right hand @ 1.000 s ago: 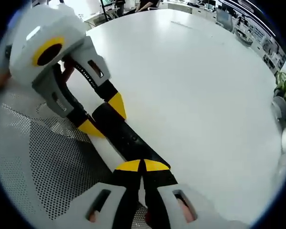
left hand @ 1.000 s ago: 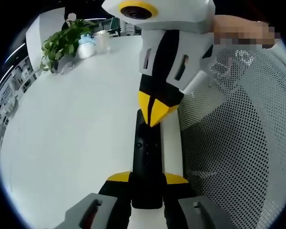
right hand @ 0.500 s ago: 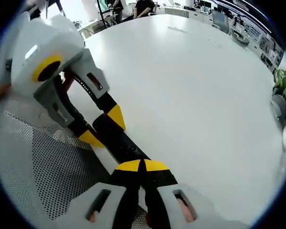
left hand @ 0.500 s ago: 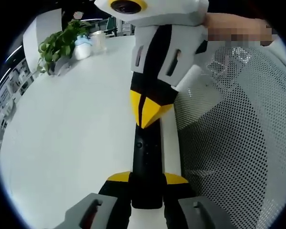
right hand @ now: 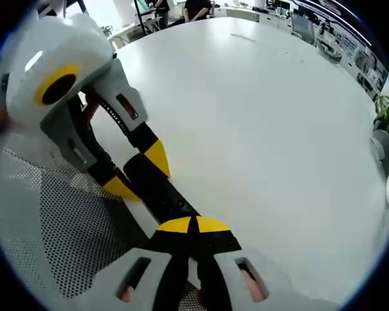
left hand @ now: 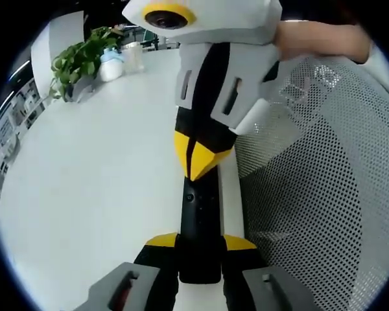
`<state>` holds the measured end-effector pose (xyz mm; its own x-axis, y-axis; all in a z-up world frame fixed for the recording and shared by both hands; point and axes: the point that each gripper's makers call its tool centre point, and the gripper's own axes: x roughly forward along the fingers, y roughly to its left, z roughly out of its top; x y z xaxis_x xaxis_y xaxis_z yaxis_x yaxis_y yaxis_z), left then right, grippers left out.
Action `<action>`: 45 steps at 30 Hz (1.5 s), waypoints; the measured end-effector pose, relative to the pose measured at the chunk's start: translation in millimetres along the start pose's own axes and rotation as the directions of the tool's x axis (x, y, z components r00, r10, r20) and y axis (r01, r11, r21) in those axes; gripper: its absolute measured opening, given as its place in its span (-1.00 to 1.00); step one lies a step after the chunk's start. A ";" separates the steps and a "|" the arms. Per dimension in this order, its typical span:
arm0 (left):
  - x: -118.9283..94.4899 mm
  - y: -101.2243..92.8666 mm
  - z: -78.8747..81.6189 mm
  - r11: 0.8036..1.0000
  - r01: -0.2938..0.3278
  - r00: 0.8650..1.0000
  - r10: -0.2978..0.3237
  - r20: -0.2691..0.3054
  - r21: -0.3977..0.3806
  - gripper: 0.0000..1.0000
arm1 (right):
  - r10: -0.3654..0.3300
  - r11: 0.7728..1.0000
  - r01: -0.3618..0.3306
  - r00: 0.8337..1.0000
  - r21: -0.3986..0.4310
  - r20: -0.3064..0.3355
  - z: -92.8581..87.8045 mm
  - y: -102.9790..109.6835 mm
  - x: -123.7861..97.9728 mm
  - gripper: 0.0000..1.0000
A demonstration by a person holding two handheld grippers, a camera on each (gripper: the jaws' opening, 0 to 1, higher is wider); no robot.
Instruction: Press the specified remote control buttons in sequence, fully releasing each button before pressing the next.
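Left gripper [left hand: 200, 241] clamped on black remote [left hand: 198, 214] over white table [left hand: 91, 188]; right gripper [left hand: 196, 154], tips together, pressing remote's top.

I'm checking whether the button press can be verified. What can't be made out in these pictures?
- Which button is pressed: in the left gripper view the right gripper covers that part of the remote.
- Button labels: too small in both views.
- The remote's near end: in the left gripper view, hidden between the left gripper jaws.
- The remote in the right gripper view: mostly hidden by both grippers.
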<state>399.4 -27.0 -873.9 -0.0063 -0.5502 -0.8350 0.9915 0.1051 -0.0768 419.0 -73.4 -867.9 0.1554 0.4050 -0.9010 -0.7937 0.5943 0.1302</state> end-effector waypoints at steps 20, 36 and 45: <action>1.8 0.5 3.3 1.000 -0.003 1.000 0.003 0.024 -0.011 -0.51 | -0.006 0.998 0.009 0.999 -0.058 0.045 0.9 -0.4 0.6 -1.00; 2.5 0.3 3.9 1.000 -0.018 1.000 0.018 0.019 0.011 -0.51 | -0.006 1.000 0.007 0.999 -0.026 0.033 1.2 1.2 0.5 -1.00; 2.9 0.7 4.2 1.000 -0.024 1.000 0.024 0.018 0.016 -0.51 | 0.018 0.999 -0.017 0.999 -0.039 0.035 2.0 6.6 1.1 -1.00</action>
<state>400.6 -32.0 -874.2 0.0197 -0.5627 -0.8264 0.9933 0.1050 -0.0479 415.1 -67.6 -867.3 0.1618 0.4400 -0.8833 -0.8183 0.5601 0.1291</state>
